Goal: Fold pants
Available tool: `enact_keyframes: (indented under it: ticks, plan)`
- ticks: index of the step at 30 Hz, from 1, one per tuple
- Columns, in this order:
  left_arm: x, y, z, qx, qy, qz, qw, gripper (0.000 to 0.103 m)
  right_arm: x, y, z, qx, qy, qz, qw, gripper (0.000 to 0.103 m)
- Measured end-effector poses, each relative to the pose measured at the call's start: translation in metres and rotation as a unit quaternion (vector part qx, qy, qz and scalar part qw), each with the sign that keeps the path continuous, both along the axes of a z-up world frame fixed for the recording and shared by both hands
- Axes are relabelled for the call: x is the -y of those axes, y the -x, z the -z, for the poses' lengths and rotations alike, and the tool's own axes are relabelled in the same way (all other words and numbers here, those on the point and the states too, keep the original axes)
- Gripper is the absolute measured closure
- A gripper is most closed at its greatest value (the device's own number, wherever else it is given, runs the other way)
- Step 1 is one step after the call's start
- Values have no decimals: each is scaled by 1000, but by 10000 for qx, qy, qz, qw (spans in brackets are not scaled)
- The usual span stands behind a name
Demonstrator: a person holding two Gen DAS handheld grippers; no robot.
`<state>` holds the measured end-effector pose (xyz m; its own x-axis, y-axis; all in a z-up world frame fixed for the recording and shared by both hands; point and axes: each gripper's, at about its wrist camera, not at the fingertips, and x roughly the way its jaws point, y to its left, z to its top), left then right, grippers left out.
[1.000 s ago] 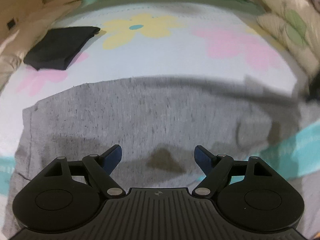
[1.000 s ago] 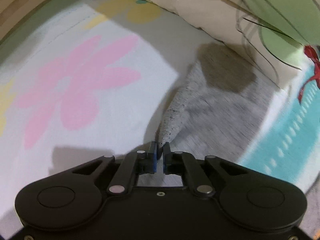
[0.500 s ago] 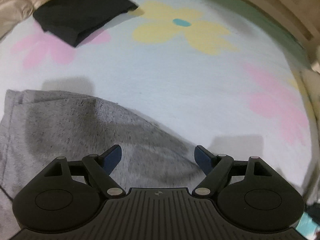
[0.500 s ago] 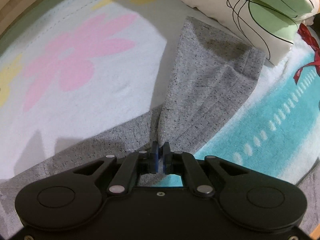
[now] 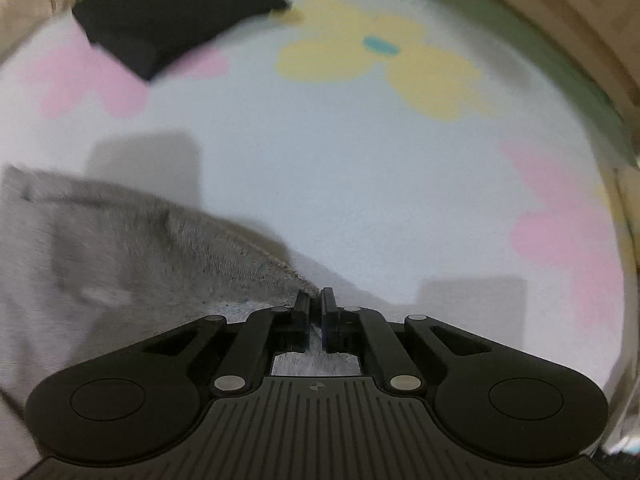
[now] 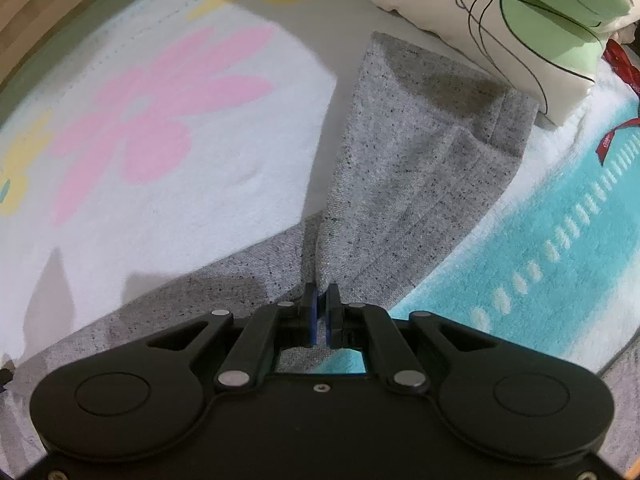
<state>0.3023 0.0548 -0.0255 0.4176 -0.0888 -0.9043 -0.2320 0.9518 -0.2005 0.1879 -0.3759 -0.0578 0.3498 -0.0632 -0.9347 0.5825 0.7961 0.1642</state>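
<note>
Grey pants edge pinched between both grippers' fingers.

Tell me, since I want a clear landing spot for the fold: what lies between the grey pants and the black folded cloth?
Only bare flowered sheet, as the left wrist view shows; the grey pants and the black folded cloth lie apart.
</note>
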Motion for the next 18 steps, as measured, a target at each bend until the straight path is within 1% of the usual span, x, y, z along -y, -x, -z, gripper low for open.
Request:
enact_keyframes:
  ticks: [2,5,8,10,12,13,14,16,18]
  plan:
    - [1,21,-27,264,-69,117,9996,98,2,9,-9,88,-17,25,10000,96]
    - [-3,62,-67,648,-86,293,9974,98,4,30,-32,258,38,12,9997,96]
    - [-6,110,-100,1046,-150,527,9930,98,6,65,-59,515,-2,42,9987,96]
    - [-10,151,-115,1281,-171,677,9893,98,9,96,-79,702,-30,73,9975,96]
    - [-13,186,-118,1399,-149,795,9869,98,7,126,-93,861,-21,114,9962,96]
    - [-15,196,-114,1424,-155,817,9863,98,6,140,-99,919,-21,151,9957,96]
    - [-19,216,-109,1424,-194,831,9861,98,6,157,-102,967,-20,186,9951,96]
    - [-28,233,-93,1351,-237,856,9868,98,5,184,-99,953,-27,228,9952,96]
    - [-36,258,-70,1099,-221,798,9905,98,3,210,-89,814,-81,275,9963,96]
